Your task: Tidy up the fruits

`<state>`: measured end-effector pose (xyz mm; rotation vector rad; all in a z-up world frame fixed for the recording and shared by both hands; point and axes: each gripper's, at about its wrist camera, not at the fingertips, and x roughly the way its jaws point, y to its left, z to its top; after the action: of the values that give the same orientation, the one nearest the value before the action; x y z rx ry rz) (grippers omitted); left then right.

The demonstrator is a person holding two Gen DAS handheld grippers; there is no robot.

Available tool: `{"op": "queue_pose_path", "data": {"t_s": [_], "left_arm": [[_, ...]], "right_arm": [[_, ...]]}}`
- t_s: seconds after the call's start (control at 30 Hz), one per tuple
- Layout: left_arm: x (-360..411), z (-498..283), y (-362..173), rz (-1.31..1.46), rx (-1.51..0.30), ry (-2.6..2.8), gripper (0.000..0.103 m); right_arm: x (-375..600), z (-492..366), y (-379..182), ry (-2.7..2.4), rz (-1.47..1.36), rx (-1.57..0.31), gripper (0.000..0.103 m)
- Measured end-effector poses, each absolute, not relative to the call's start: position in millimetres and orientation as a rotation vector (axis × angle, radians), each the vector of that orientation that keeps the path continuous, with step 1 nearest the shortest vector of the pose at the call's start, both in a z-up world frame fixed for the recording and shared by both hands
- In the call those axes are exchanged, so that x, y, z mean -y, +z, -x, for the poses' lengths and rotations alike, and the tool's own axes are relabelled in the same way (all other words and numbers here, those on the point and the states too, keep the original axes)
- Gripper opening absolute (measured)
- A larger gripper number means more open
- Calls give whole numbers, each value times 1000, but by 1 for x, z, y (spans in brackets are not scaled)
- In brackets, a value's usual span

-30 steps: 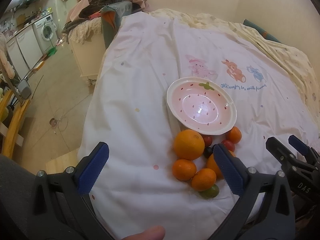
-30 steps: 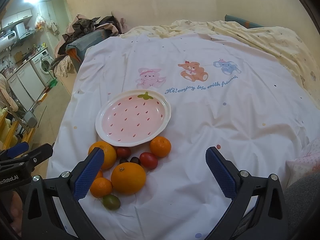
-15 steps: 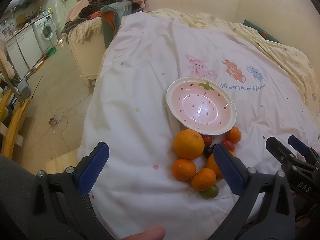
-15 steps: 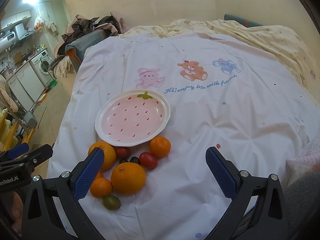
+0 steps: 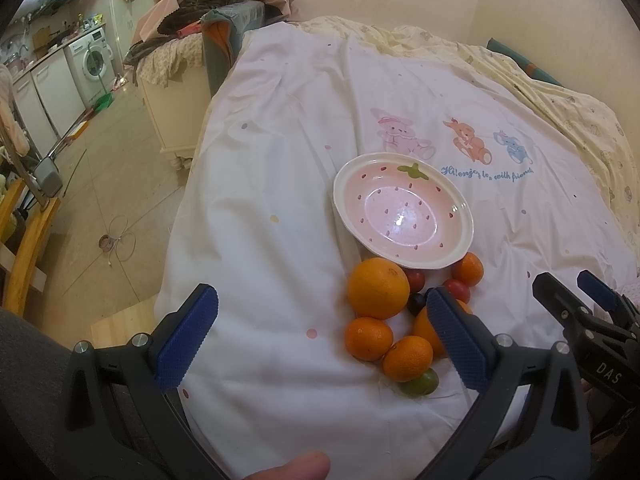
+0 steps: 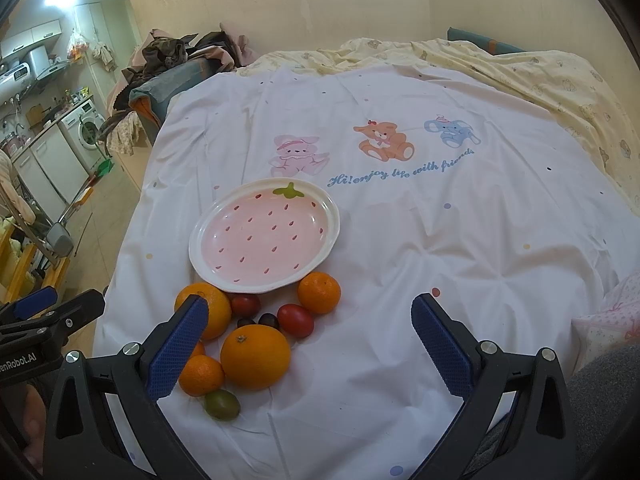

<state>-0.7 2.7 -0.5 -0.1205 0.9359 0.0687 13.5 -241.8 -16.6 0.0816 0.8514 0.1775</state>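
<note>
- Left gripper (image 5: 320, 332) hangs above the near edge of the bed with its blue-padded fingers (image 5: 188, 336) spread wide and nothing between them; the right-hand pad overlaps one orange in that view
- Right gripper (image 6: 308, 344) is likewise spread wide and holds nothing, low over the white sheet (image 6: 440, 240) just beside the fruit pile; its left pad overlaps the large orange nearest the plate
- Each gripper shows at the edge of the other's view, the two side by side and apart
- Pink strawberry-pattern plate (image 6: 332, 216) lies on the sheet with no fruit in it, its leaf mark toward the cartoon animals and blue lettering printed on the sheet
- Fruits sit in a loose cluster on the sheet against the plate's near rim, all outside it
- Two large oranges: one (image 6: 256, 356) nearer the grippers, the other (image 5: 378, 288) tucked up against the plate's rim
- Small orange (image 6: 319, 292) sits alone beside the rim on the right of the pile; another small orange (image 6: 201, 375) rests against the near large orange, and the left view shows one more beside it
- Red tomato (image 6: 295, 320) and a second, darker one (image 6: 245, 305) lie between the oranges, with two dark grapes (image 6: 269, 320) touching in the middle
- Green fruit (image 6: 222, 404) lies nearest the camera, just beside the small orange
- Washing machine (image 6: 86, 130) and a heap of clothes (image 6: 176, 56) stand beyond the bed's left side
</note>
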Motion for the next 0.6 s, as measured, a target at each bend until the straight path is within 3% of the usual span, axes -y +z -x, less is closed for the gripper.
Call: {"op": "queue_pose_path", "data": {"t_s": [0.6], "left_arm": [[-3,3,-4,116,-936,57,103]], "right_arm": [[245,-13,-18,166,-83,-848,103]]}}
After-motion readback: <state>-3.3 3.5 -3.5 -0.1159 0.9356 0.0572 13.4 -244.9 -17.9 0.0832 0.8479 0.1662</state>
